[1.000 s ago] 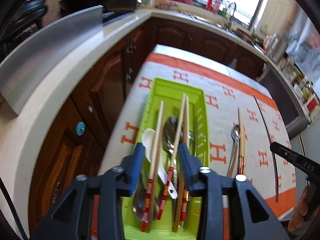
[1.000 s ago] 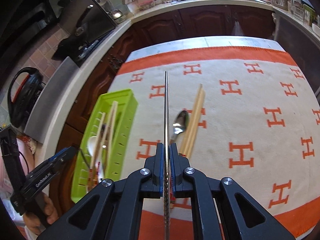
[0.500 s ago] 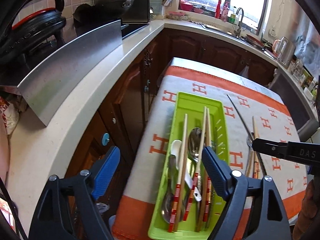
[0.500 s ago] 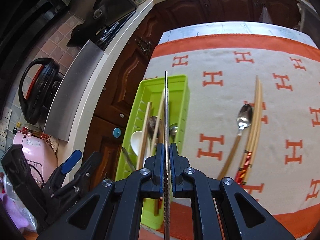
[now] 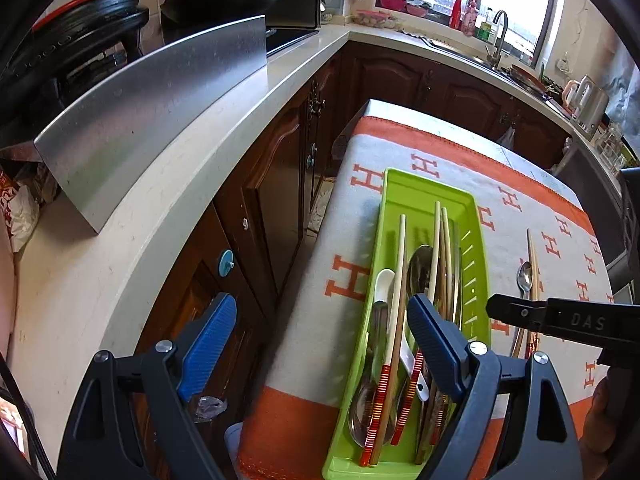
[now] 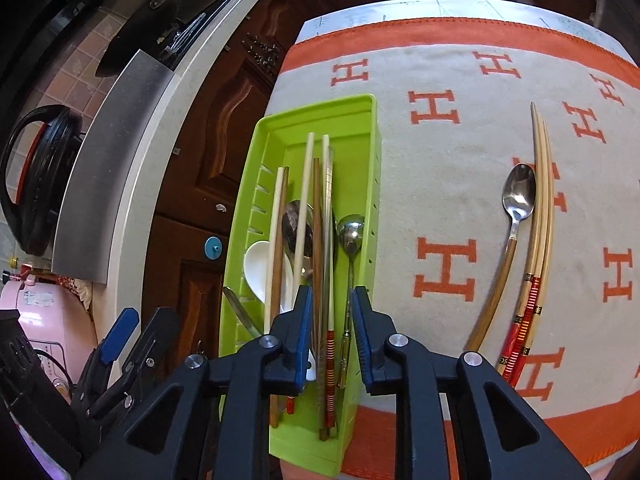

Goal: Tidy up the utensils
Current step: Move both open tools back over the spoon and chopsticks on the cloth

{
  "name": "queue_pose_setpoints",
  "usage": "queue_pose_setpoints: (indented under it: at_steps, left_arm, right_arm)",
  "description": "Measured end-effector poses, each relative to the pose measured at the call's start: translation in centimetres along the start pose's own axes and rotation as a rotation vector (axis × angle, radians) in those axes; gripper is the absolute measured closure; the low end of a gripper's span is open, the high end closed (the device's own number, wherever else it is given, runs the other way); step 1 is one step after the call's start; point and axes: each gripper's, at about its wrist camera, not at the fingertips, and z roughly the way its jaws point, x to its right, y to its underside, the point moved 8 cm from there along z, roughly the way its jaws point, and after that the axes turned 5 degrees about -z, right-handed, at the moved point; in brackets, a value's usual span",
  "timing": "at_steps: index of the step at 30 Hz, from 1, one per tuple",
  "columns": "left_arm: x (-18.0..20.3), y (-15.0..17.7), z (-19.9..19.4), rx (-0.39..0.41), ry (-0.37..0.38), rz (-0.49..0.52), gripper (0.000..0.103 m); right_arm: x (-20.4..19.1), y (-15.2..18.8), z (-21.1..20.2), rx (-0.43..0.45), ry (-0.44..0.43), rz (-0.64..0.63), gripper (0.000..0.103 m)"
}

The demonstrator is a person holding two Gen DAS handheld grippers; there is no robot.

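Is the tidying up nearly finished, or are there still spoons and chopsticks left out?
Mostly done: the green tray holds several chopsticks and spoons. The right gripper is opening above it, gripping nothing; the left gripper is open and empty. A spoon and chopstick pair remain on the cloth.

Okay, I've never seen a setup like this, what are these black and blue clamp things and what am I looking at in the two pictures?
They are hand-held grippers, one in each of a person's hands, each carrying a wide-angle camera that looks along its two fingers.

Left camera view: the left gripper stands open, holding nothing, beside the green utensil tray.

Right camera view: the right gripper hangs over that tray; its jaws are opening, and utensils lie in the tray beneath them, none gripped.

The tray holds chopsticks, metal spoons and a white spoon. On the orange-and-grey cloth a wooden-handled spoon and a chopstick pair wait.
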Motion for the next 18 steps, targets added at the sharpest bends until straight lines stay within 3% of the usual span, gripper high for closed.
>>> queue_pose_setpoints:
  at_steps: [18]
  left_arm:
    - [4.5,2.2,-0.3,-0.04,0.032,0.09,0.017]
  right_arm:
    - [6.0,1.6,-4.4,0.091,0.104,-0.038,0.081]
